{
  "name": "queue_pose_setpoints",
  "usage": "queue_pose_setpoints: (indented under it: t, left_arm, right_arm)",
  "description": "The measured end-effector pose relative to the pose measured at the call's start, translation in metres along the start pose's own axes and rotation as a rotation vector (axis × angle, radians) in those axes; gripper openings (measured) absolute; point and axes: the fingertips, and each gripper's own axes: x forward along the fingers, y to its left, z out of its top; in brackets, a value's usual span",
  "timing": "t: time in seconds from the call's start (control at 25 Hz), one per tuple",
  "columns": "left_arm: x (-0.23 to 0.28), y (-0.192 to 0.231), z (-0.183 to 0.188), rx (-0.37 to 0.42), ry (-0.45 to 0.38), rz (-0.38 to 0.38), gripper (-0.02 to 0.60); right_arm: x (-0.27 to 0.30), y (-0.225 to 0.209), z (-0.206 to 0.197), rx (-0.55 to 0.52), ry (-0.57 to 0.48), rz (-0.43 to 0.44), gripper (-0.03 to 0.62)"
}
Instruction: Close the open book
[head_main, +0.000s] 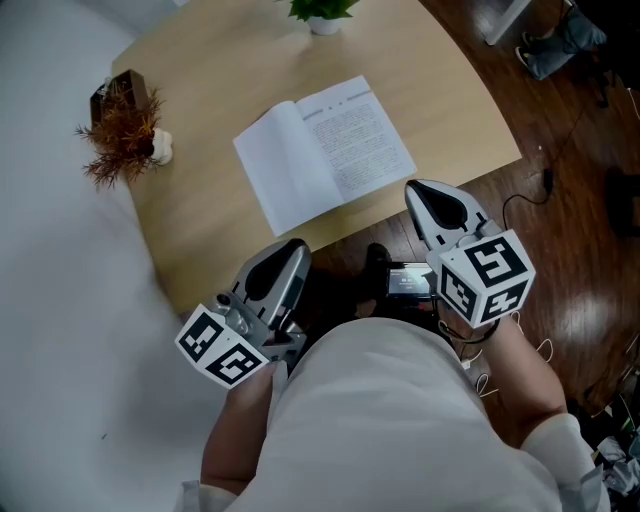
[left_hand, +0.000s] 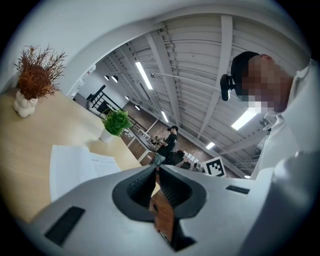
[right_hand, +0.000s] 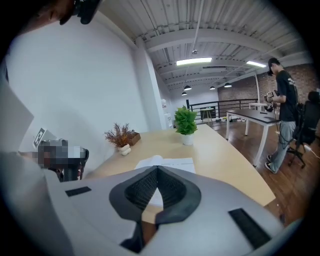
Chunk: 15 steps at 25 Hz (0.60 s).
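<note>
The open book (head_main: 325, 150) lies flat on the light wooden table (head_main: 200, 70), a blank left page and a printed right page facing up. It also shows as white pages in the left gripper view (left_hand: 75, 167) and the right gripper view (right_hand: 165, 162). My left gripper (head_main: 297, 247) hovers off the table's near edge, below the book's near left corner, jaws shut and empty (left_hand: 156, 168). My right gripper (head_main: 413, 189) hangs just off the near edge beside the book's near right corner, also shut with nothing held (right_hand: 157, 169). Neither touches the book.
A dried brown plant (head_main: 125, 130) in a small white pot stands at the table's left edge beside a dark box. A green potted plant (head_main: 322, 10) sits at the far edge. Cables lie on the dark wooden floor (head_main: 560, 200). A person (right_hand: 282, 115) stands far right.
</note>
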Motion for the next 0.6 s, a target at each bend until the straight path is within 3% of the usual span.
queue_pose_setpoints:
  t: [0.6]
  left_arm:
    - [-0.022,-0.031,0.021,0.094,0.037,-0.053,-0.002]
  right_arm:
    - [-0.035,0.046,0.037,-0.002,-0.065,0.101,0.002]
